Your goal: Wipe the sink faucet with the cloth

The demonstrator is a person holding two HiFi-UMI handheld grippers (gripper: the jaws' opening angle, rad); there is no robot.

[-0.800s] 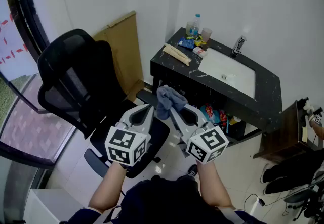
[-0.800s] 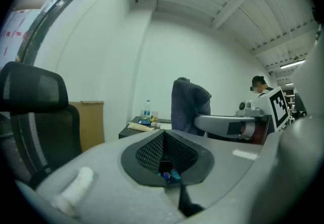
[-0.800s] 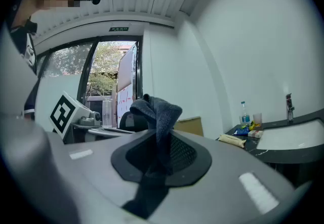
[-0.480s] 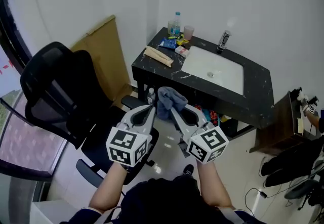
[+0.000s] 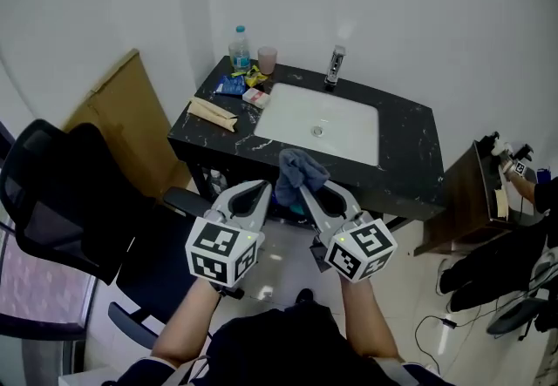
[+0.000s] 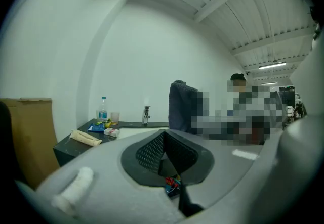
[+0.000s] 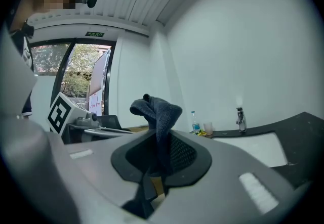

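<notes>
Closest to the camera on my head, my two tools are held side by side at waist height. The left gripper [image 5: 255, 193] has its jaws pressed together on nothing, which its own view shows plainly. The right gripper [image 5: 302, 194] pinches the blue-grey cloth [image 5: 298, 168], whose loose end stands bunched above the jaw tips. Only the right gripper view shows the fabric running down between the two pads. From above the jaws read only as pale wedges. That same view also takes in a window [image 7: 76, 71] with trees behind me, which neither other view shows. Beyond the cloth lies the black marbled counter [image 5: 410, 168] with its white sink [image 5: 292, 114]. The chrome faucet [image 5: 335, 65] stands upright at the basin's far rim, well apart from the cloth. A water bottle [image 5: 239, 46] and a cup [image 5: 267, 58] stand in the far left corner, with small packets [image 5: 237, 84] that I cannot identify. The shelf under the counter is mostly hidden behind my grippers. The office chair [image 5: 61, 201] is cut off at the left edge, with cardboard [image 5: 122, 114] leaning on the wall behind it. Since the earlier frames the counter has swung toward the middle of the head view and nearer, and the chair has slid left. My grip is unchanged.
</notes>
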